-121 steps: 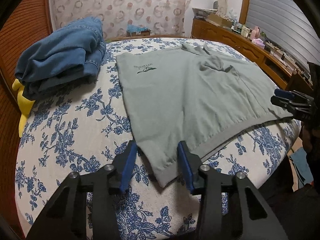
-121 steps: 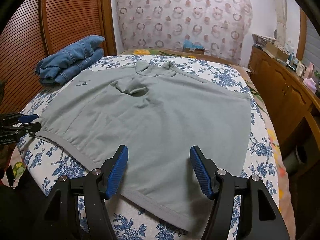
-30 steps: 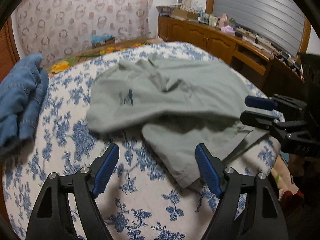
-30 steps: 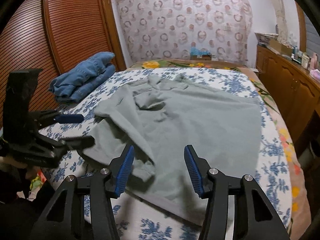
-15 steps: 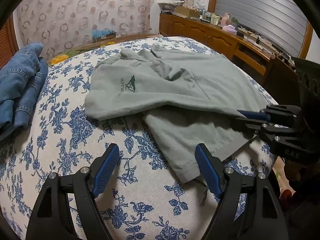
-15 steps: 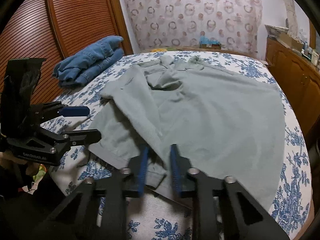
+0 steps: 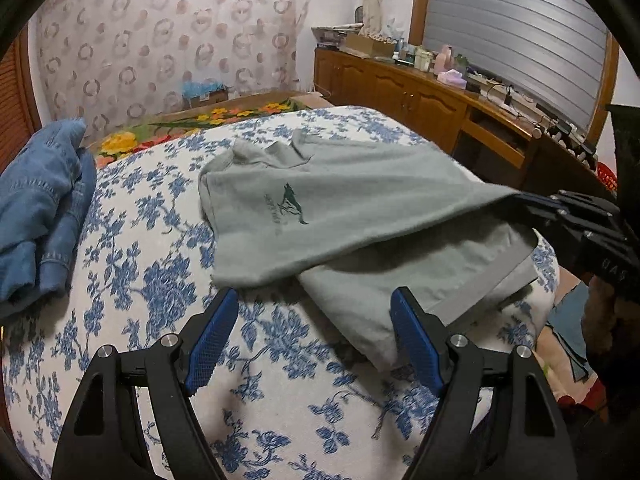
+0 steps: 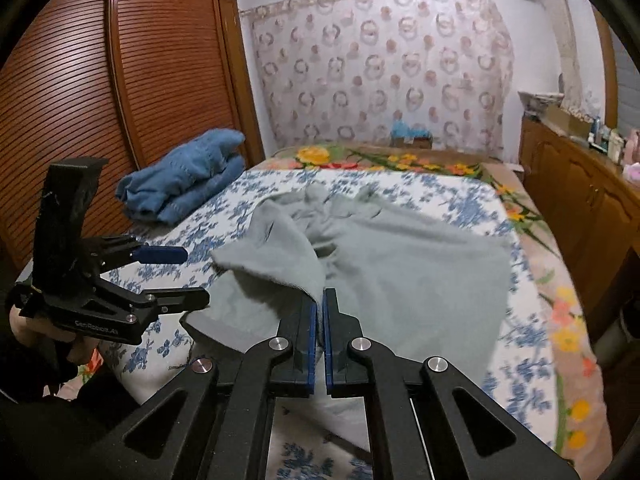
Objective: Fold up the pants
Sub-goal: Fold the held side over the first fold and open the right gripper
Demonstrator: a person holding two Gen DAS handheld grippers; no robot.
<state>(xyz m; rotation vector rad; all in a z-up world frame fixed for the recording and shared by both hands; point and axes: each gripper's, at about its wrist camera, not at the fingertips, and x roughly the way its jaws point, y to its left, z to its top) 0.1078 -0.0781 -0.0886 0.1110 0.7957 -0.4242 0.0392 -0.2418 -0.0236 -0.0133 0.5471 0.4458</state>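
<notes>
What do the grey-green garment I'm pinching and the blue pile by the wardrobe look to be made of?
The grey-green garment looks like soft matte knit, perhaps cotton jersey or fleece: it drapes limply from the shut right gripper, has a ribbed-looking hem band and a printed dark green logo. The blue folded pile looks like denim: faded blue, thick folds, visible seam stitching.

This is a bedroom in a home. A bed [image 7: 132, 304] with a white cover printed in blue flowers fills the middle, a flowered blanket [image 8: 400, 160] along its far edge. A tall wardrobe with brown slatted doors [image 8: 120, 92] stands at the bed's left edge. A patterned lace curtain [image 8: 380, 68] covers the far wall. A long wooden sideboard [image 7: 404, 92] cluttered with bottles and boxes runs beneath a shuttered window [image 7: 516, 28].
</notes>
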